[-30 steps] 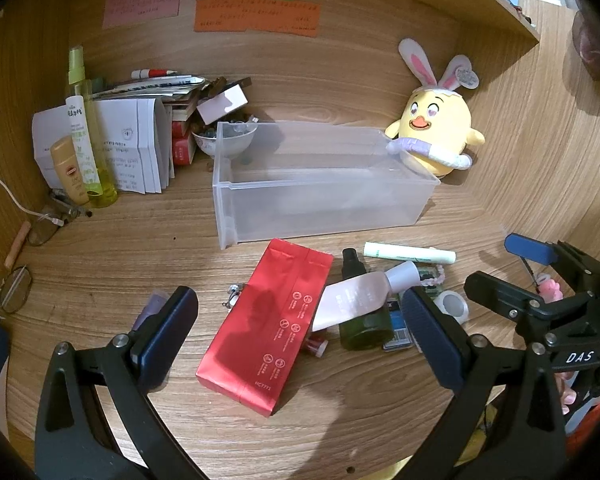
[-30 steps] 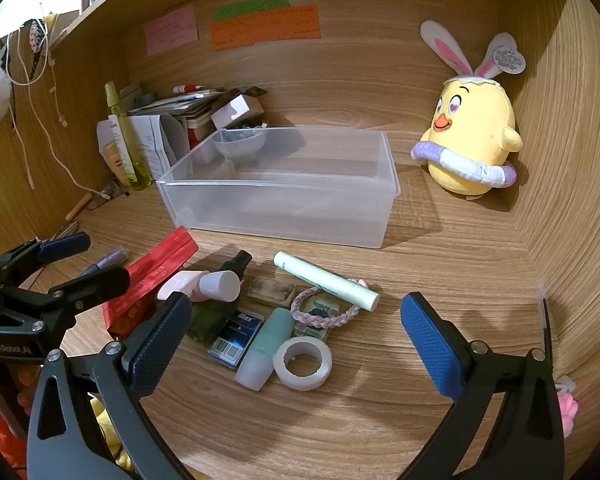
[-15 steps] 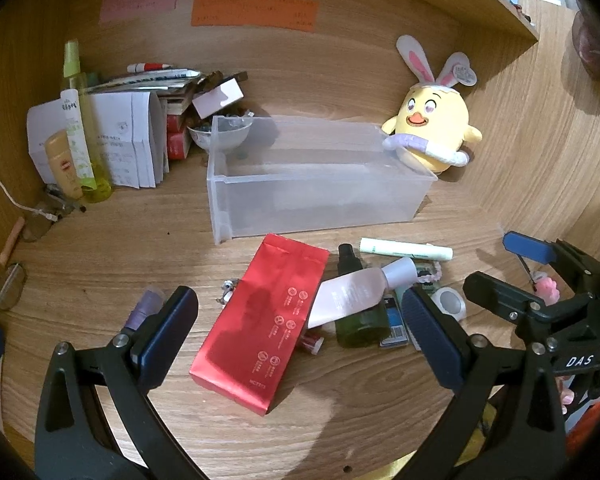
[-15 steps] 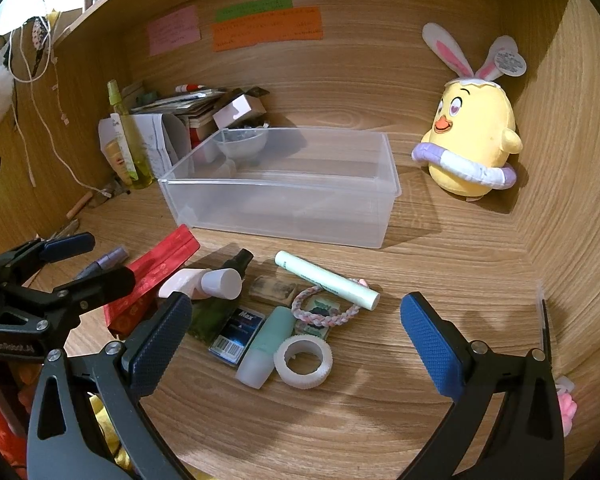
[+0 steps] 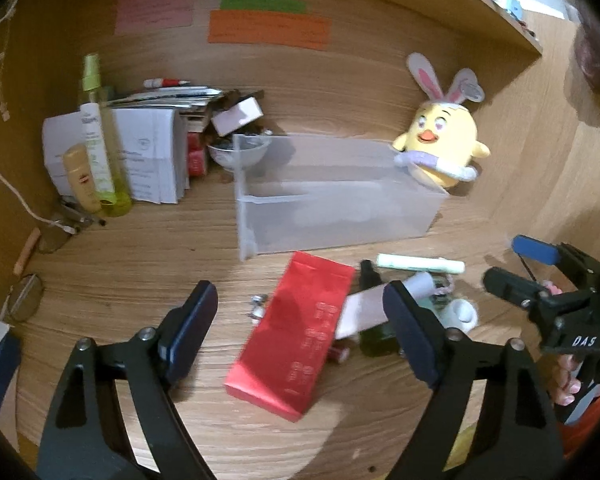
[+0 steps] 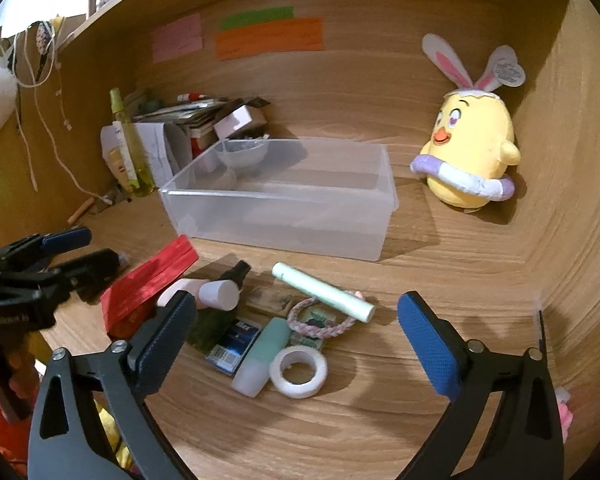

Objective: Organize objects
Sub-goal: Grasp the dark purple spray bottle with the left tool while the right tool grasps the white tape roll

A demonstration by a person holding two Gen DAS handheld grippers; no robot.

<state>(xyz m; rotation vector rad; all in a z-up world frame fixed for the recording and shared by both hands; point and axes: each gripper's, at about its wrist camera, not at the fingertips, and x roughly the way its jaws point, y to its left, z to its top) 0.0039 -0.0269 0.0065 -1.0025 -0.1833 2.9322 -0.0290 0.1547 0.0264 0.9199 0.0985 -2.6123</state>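
A red pouch (image 5: 296, 332) lies flat on the wooden desk in front of a clear plastic bin (image 5: 340, 200). My left gripper (image 5: 300, 332) hovers over the pouch with its jaws closing, and its pads stand apart from the pouch's sides. My right gripper (image 6: 298, 350) is also closing over a small pile, with nothing pressed between its pads. That pile holds a white tape roll (image 6: 299, 372), a mint bottle (image 6: 262, 356), a pale green tube (image 6: 324, 292) and a braided bracelet (image 6: 320, 320). A pink-and-white bottle (image 6: 204, 294) rests on a dark green one.
A yellow chick plush (image 6: 472, 160) sits at the back right beside the side wall. Papers, books and tall bottles (image 5: 100, 152) crowd the back left, with a glass bowl (image 5: 240, 152) behind the bin. Glasses (image 5: 24, 300) lie at the far left.
Both pairs of jaws have narrowed, the left more than the right. The left view has drifted a little, so the pouch and bin sit further right in it.
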